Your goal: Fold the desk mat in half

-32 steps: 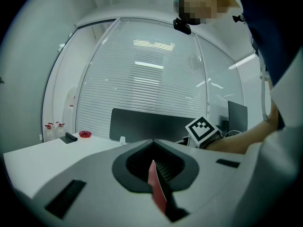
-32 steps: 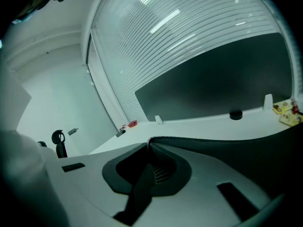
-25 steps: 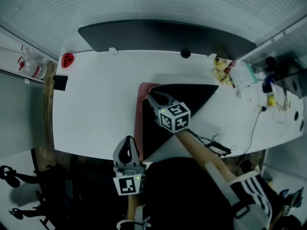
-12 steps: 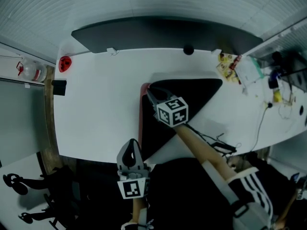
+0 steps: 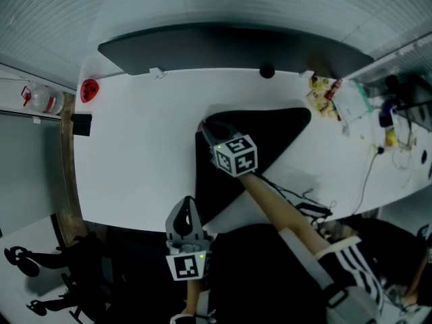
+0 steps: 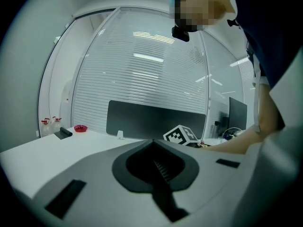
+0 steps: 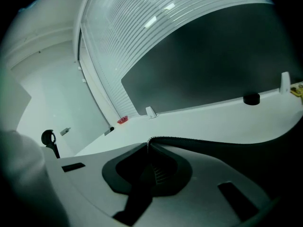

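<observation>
A corner of the black desk mat [image 7: 213, 143] is clamped between the closed jaws of the right gripper [image 5: 205, 128], close to the white table [image 5: 135, 154]. That gripper is pointed away from the person and tilted downward, with its marker cube [image 5: 235, 155] on top and the bare forearm [image 5: 280, 208] stretched behind it across the near table edge. The mat is spread over the middle of the table. The left gripper [image 5: 185, 211] is kept clenched on nothing, held nearly level at the near table edge, near the mat's near corner.
</observation>
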The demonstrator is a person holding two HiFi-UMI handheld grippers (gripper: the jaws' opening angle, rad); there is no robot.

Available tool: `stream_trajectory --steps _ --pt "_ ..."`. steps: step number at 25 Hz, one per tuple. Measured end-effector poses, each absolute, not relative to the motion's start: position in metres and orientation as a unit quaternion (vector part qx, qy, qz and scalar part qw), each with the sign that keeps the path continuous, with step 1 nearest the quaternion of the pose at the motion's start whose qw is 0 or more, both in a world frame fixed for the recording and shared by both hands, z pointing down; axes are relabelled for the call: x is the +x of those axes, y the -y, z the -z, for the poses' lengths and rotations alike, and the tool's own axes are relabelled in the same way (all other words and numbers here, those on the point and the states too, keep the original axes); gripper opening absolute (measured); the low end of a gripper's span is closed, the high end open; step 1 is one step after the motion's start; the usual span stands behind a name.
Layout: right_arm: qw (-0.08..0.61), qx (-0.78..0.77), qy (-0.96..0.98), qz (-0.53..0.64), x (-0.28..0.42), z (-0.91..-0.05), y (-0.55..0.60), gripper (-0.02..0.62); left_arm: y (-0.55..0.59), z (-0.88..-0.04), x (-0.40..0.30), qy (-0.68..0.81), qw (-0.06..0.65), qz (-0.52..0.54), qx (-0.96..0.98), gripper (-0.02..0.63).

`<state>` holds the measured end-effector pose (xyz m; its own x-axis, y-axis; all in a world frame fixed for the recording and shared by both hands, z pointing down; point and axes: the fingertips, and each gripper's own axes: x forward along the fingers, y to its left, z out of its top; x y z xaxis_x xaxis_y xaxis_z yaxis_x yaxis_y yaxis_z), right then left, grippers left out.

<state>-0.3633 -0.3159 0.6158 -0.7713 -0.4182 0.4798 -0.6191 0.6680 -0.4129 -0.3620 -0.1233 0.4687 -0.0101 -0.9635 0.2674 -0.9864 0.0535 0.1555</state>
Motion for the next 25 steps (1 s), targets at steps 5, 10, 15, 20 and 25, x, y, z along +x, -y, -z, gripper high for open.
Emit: stream_trajectory --steps 5,10,15,20,25 --pt "0.166 0.283 0.901 -0.285 -0.366 -0.613 0.312 0.040 0.123 -0.468 -0.358 0.706 0.151 -0.036 0.691 0.003" --pt "0.154 0.256 0.915 -0.272 -0.372 -0.608 0.303 0.146 0.122 -0.468 -0.357 0.704 0.152 -0.038 0.693 0.003" --pt "0.170 0.261 0.919 -0.242 -0.374 -0.610 0.301 0.147 0.121 -0.468 -0.358 0.706 0.149 -0.036 0.691 0.003" --pt "0.180 0.282 0.918 -0.212 -0.370 -0.613 0.302 0.082 0.120 -0.464 -0.357 0.707 0.146 -0.034 0.691 0.003" --pt "0.177 0.301 0.912 -0.213 -0.364 -0.614 0.308 0.005 0.120 -0.454 -0.353 0.703 0.131 -0.029 0.698 0.003"
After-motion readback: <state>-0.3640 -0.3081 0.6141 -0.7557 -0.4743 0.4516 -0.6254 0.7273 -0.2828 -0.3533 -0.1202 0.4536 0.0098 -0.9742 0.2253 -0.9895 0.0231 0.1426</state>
